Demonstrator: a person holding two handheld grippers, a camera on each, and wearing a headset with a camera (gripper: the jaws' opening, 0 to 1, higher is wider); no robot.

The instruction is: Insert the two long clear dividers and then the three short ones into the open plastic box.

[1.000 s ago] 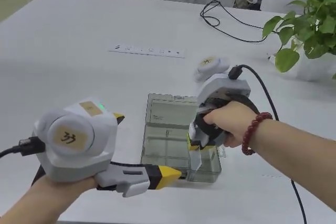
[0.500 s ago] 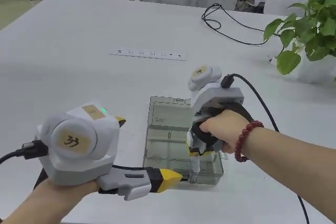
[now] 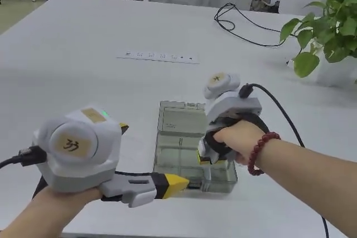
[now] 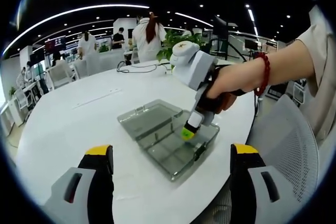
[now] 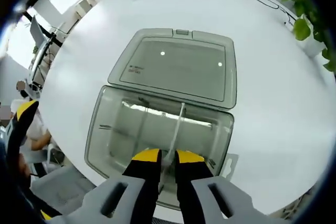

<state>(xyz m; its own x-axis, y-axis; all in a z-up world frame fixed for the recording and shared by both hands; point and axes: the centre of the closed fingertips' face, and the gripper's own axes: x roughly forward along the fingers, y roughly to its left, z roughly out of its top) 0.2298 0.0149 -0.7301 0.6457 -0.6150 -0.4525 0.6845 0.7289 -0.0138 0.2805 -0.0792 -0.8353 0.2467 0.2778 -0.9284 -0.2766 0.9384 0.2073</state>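
Note:
The open clear plastic box [image 3: 167, 163] lies on the white table, its lid [image 3: 177, 120] folded flat behind it. My right gripper [image 3: 210, 161] points down into the box's right part. In the right gripper view its yellow-tipped jaws [image 5: 168, 158] are shut on a thin clear divider [image 5: 178, 121] that runs across the box [image 5: 105, 129] toward the hinge. Another faint clear divider [image 5: 143, 124] stands to its left. My left gripper [image 3: 151, 154] hovers at the box's near left corner. Its jaws [image 4: 171, 153] are wide open with nothing between them, facing the box [image 4: 157, 129].
A white power strip [image 3: 157, 56] lies farther back on the table. A black cable [image 3: 245, 26] and a potted plant [image 3: 326, 32] are at the back right. The table's near edge runs just below the box. A grey chair [image 4: 294, 150] stands beside the table.
The right gripper has stayed over the box's right part with the divider, sinking slightly. The left gripper has barely moved. The head camera shifted a little.

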